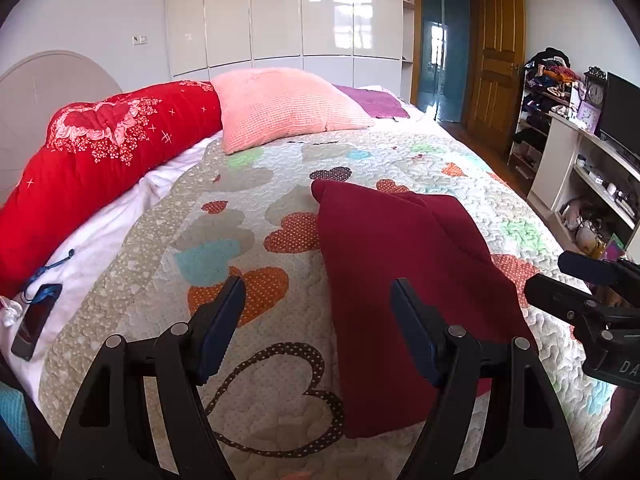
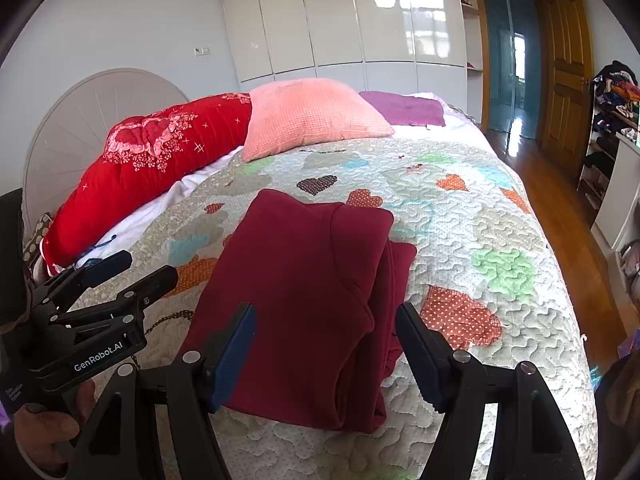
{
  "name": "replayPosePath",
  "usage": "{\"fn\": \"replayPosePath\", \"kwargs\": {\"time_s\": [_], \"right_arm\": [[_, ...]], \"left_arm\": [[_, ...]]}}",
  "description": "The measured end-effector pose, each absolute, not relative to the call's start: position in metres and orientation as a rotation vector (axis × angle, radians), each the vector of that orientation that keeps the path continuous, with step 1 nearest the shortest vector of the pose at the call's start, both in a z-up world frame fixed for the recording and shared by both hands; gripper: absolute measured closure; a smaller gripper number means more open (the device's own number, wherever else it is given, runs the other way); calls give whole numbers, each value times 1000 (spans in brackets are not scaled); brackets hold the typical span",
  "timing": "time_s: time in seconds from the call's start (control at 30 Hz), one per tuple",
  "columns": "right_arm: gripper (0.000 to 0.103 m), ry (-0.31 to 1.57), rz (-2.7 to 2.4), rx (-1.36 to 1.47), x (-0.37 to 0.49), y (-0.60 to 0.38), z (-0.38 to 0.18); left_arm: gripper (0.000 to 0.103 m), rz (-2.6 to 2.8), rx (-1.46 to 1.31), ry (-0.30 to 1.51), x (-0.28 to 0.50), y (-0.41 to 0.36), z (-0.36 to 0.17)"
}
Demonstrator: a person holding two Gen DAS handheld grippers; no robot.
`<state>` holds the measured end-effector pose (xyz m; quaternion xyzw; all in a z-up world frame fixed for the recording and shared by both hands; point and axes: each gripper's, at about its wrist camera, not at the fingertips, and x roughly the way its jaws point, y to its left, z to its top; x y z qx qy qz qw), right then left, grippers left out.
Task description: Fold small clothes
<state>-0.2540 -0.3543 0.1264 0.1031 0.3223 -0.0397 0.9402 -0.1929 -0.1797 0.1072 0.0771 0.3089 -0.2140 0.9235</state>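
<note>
Left gripper (image 1: 318, 344): jaws wide, empty, above the quilt (image 1: 160, 264).
Right gripper (image 2: 326, 354): jaws wide, empty, over the garment's near edge, likely between folds.
Maroon garment (image 2: 304, 280): partly folded, flat mid-bed.
Room: bedroom; pink pillow (image 2: 312, 118), white wardrobe (image 2: 348, 16) behind.

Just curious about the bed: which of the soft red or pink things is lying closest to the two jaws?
The dark maroon folded garment, flat on the heart-patterned quilt right before both open jaws. The bright red bolster and pink pillow lie far back by the headboard.
</note>
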Motion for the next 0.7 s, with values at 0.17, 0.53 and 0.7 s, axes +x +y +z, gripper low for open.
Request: {"fn": "replayPosePath", "kwargs": {"time_s": [0.17, 0.53, 0.7], "right_arm": [[33, 673, -89, 211, -252, -357, 122], [33, 695, -97, 217, -248, -358, 114], [33, 702, -95, 222, -247, -358, 111]], "left_arm": [[28, -445, 159, 639, -193, -183, 106], [28, -455, 148, 666, -191, -185, 102], [28, -459, 148, 666, -192, -186, 102]]}}
